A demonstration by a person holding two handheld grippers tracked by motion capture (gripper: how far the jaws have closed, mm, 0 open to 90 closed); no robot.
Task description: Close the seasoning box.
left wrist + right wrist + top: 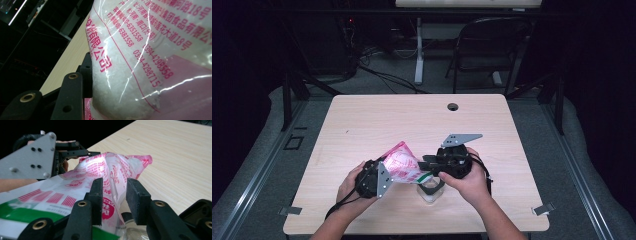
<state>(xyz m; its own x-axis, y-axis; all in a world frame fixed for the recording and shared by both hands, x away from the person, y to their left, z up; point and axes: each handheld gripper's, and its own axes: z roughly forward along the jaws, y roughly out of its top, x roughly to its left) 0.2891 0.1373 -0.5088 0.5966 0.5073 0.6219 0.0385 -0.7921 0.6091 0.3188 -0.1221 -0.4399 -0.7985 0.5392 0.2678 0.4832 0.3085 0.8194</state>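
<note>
Fingers (138, 200) of our right gripper (432, 163) stand part-spread around the crumpled neck of the pink-and-white bag (403, 165). One pad lies against the film and the other shows a sliver of gap, so we cannot tell whether they truly pinch. Our left gripper (384, 175) has the bag's body pressed against its one visible finger (86, 75); the other finger is hidden behind the plastic, though the bag hangs off the worktop (377, 120) between the two hands, so we judge the left is bearing it.

The bag sits near the front edge, slightly left of centre, tilted with its green-striped end low over a small clear jar (432, 189) that stands just beside our right hand (469, 182). White crystals fill the bag — salt or sugar, perhaps.

We read the step as getting the bag positioned over the jar for pouring — or opening its mouth first. Whether the bag is already open we cannot make out. The next move calls for a firm pinch on the neck by the right fingers, a steady left hold, and the low corner brought squarely above the jar's mouth before any tipping.
</note>
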